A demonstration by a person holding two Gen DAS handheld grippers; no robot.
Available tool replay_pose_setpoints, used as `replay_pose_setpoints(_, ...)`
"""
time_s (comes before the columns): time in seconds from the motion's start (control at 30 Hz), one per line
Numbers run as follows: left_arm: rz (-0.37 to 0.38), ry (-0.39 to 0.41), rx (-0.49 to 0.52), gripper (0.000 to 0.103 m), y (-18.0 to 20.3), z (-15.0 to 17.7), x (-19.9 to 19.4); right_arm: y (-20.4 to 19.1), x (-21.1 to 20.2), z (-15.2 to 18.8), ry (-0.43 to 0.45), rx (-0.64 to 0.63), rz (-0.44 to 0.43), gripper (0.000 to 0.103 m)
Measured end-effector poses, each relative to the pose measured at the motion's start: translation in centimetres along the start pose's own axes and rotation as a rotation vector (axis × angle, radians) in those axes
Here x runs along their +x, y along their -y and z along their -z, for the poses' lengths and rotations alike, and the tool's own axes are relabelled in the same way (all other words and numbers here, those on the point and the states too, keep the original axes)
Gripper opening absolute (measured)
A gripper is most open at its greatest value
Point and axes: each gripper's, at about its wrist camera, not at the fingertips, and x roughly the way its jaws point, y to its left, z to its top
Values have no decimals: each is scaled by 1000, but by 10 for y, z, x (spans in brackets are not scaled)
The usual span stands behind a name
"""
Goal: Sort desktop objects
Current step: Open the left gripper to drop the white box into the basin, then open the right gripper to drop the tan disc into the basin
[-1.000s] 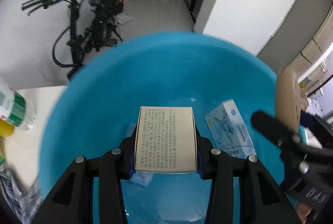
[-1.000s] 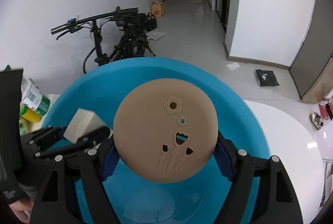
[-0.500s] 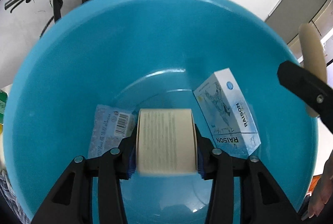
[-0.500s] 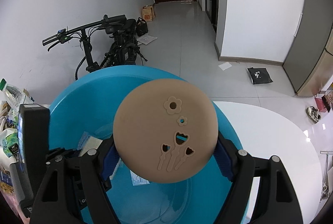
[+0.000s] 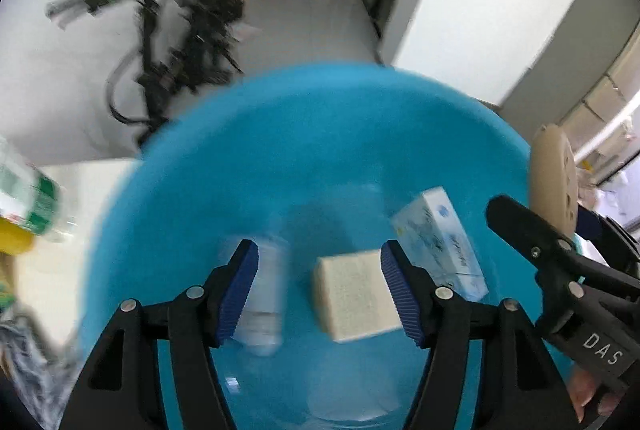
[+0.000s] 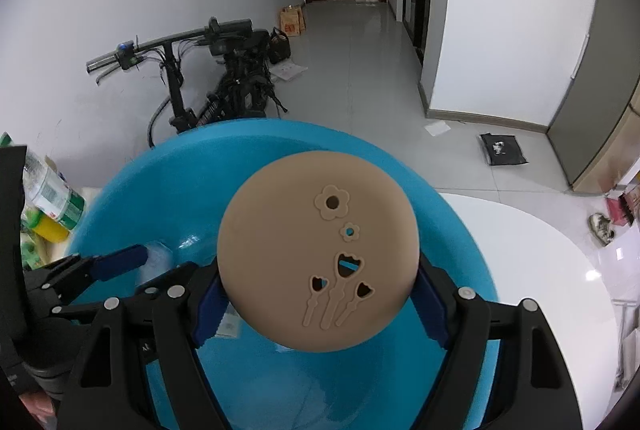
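Two grippers hung over a blue plastic basin (image 5: 304,134), each seen from its own wrist camera. The left gripper (image 5: 319,282) had just been opening its jaws; its ribbed blue pads (image 5: 239,286) stood apart, and the beige box (image 5: 354,294) printed with small text lay between them in the picture, tilted and blurred, close against the right-hand pad — whether that pad touched it could not be told, though no grip showed. In the basin beside it lay a white-and-blue carton (image 5: 440,238) to the right and a pale flat packet (image 5: 264,306) to the left, the latter smeared by motion. The right gripper (image 6: 318,304) was clamped on a round tan disc (image 6: 316,250) with flower and tulip cut-outs, its blue pads pressing the disc's left and right edges, the disc held face-on above the basin's inside. From the right wrist view the left gripper's open fingers (image 6: 120,264) reached into the basin at the lower left. The basin sat on a white round table (image 6: 540,270). At the table's left edge stood a clear bottle with a green label (image 6: 52,194) beside something yellow — and beyond, against the white wall, a black folding bicycle (image 6: 216,86) on the grey tiled floor.
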Motion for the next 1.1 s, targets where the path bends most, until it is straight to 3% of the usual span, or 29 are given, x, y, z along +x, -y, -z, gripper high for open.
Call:
replay_pose_setpoints(0.13, -35, 95, -31, 78, -14, -8, -20, -4, -1, 1, -2, -9, -8, 78)
replay_pose_setpoints(0.23, 48, 113, -106, 82, -35, -13, -32, -4, 1, 1, -5, 5, -4, 78)
replay_pose_setpoints(0.4, 80, 133, -213, 83, -58, -14, -47, -15, 2, 4, -10, -22, -20, 78)
replay_pose_setpoints(0.6, 71, 129, -221, 83, -58, -8, -49, -45, 9, 13, -30, -117, -33, 79)
replay_pose_setpoints(0.7, 54, 97, -182, 84, -47, -9, -28, -49, 13, 15, -40, -127, -26, 79)
replay_pose_setpoints(0.83, 116, 58, -155, 84, -35, -6, -20, -49, 18, 18, -58, -129, -21, 79)
replay_pose_setpoints(1.0, 66, 97, -131, 84, -31, -4, -29, -43, 17, 17, -62, -114, -25, 79)
replay_pose_setpoints(1.1, 80, 109, -157, 84, -40, -5, -34, -39, 16, 16, -59, -99, -22, 79)
